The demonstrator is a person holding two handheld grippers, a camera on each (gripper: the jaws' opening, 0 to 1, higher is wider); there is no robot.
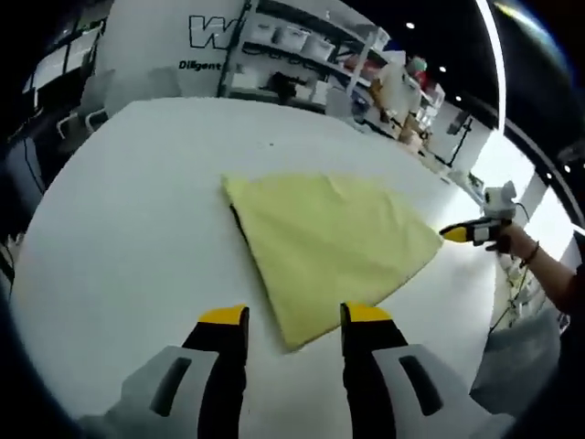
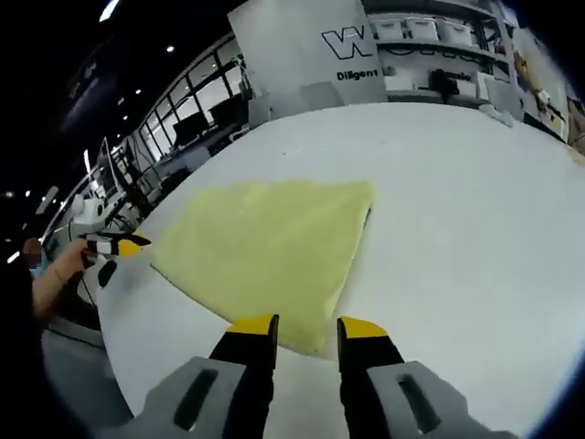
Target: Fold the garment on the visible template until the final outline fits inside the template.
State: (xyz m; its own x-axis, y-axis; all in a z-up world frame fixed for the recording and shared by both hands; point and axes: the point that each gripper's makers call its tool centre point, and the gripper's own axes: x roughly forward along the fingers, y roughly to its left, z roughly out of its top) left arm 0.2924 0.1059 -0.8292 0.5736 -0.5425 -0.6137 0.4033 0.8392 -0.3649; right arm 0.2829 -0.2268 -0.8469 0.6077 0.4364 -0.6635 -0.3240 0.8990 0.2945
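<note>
The yellow garment [image 1: 329,242] lies flat on the white table [image 1: 128,210], already folded into a compact, roughly four-sided panel. A thin dark line shows under one of its long edges in both views; this may be the template's outline, though the pictures do not settle it.

Left gripper [image 1: 294,320]: its two yellow-tipped jaws stand apart, holding nothing, with the garment's nearest corner lying just ahead of and between the tips. By appearance the gripper is poised over that corner rather than touching it; contact cannot be confirmed.

Right gripper [image 2: 308,329]: jaws likewise apart and empty, with another corner of the garment [image 2: 270,251] just beyond the tips, slightly toward the left jaw. The mirrored poses suggest each hand is stationed at an opposite end of the panel, either to take a corner for another fold or to inspect the outline.

In the left gripper view, the other gripper appears far right beyond the cloth's pointed end, held in a hand [image 1: 512,240].

Edges and clearance: bare table surrounds the panel on every side of the fingers, widest beyond the far edge. The table's rim runs near the garment's end closest to the person, so any drag toward that side has little room. Shelving [image 1: 302,55] stands well beyond the table.
</note>
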